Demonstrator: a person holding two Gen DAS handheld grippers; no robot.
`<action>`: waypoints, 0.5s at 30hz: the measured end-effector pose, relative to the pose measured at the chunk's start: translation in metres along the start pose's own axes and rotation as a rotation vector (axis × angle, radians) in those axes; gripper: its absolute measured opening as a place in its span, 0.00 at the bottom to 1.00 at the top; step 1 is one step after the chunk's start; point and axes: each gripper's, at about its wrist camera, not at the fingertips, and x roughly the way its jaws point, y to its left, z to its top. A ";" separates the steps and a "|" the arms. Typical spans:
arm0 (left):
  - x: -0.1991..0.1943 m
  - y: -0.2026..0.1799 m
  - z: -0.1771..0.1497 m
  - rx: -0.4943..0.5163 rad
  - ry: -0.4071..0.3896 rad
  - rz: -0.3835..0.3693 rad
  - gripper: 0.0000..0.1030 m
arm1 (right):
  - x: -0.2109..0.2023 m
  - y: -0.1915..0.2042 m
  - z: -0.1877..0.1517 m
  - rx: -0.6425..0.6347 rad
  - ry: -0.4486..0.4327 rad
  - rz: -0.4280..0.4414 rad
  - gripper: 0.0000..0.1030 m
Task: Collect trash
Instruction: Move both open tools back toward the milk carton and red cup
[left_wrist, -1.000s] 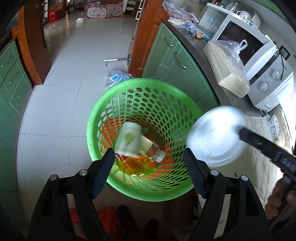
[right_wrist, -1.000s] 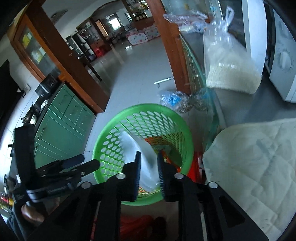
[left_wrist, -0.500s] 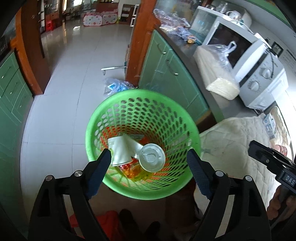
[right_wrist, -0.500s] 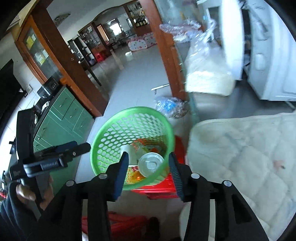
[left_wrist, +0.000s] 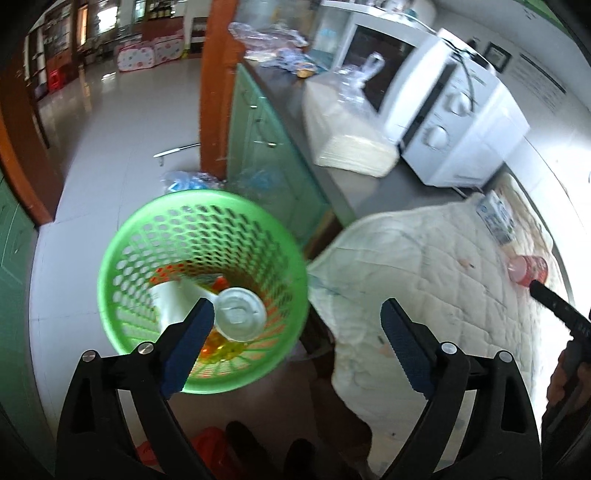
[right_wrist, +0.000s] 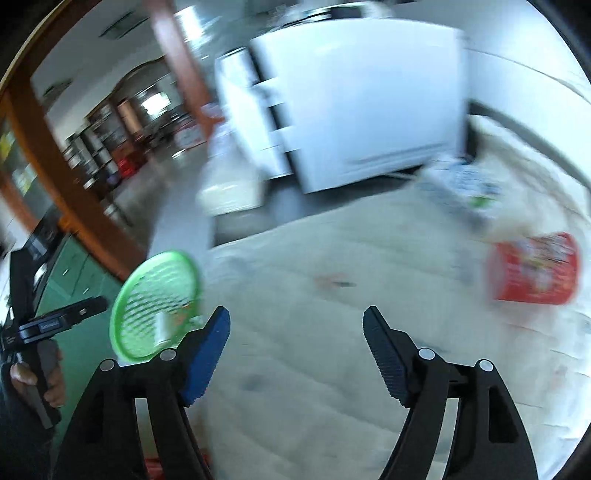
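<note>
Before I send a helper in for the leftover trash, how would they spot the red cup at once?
Find the white microwave on the counter; beside it a cream quilted cloth covers the surface. The red cup lies tipped on its side on that cloth, past a pale printed wrapper. It is the only red thing on the cloth.

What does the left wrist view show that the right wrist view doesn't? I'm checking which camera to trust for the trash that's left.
Only the left wrist view looks down into the green basket, showing the white lid and a white cup inside, plus the microwave's dials.

Only the right wrist view shows the whole red cup lying on its side.

Both show the basket, the quilted cloth, the microwave, the red cup, a blue-and-white packet, and open, empty jaws on the left gripper and right gripper, still opening.
</note>
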 end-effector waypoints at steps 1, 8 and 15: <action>0.002 -0.007 0.000 0.011 0.006 -0.004 0.88 | -0.008 -0.015 -0.001 0.019 -0.012 -0.029 0.70; 0.016 -0.046 0.002 0.073 0.042 -0.028 0.89 | -0.046 -0.107 0.001 0.137 -0.077 -0.169 0.73; 0.028 -0.081 0.005 0.128 0.072 -0.050 0.90 | -0.060 -0.171 0.008 0.210 -0.104 -0.262 0.73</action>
